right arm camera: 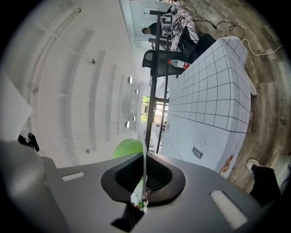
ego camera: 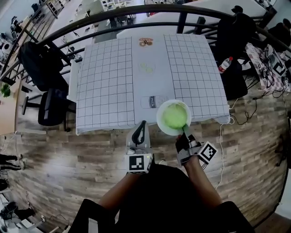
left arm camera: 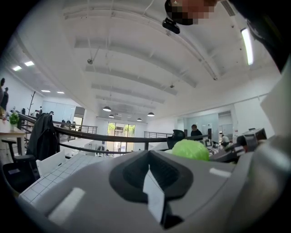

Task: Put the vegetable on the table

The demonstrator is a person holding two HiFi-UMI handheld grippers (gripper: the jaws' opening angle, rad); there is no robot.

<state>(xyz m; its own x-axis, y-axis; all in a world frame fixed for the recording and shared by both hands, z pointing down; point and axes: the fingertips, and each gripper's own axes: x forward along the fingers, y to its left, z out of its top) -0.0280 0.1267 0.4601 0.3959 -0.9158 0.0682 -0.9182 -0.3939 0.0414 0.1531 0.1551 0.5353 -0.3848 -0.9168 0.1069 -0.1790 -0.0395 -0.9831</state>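
A round green vegetable (ego camera: 174, 115) lies in a white bowl (ego camera: 160, 120) that hangs over the front right edge of the grid-cloth table (ego camera: 104, 82). My right gripper (ego camera: 185, 132) is shut on the bowl's near rim. In the right gripper view the thin white rim (right arm camera: 144, 166) stands edge-on between the jaws, and the vegetable (right arm camera: 126, 148) shows beyond it. My left gripper (ego camera: 142, 125) is shut and empty, level, just off the table's front edge to the left of the bowl. From the left gripper view the vegetable (left arm camera: 190, 149) appears at the right.
A black office chair (ego camera: 50, 109) and a dark jacket (ego camera: 34, 61) stand left of the table. A black railing (ego camera: 150, 10) curves behind it. A water bottle (ego camera: 225, 64) and cables lie to the right. The cloth's middle strip has a printed milk jar (ego camera: 151, 101).
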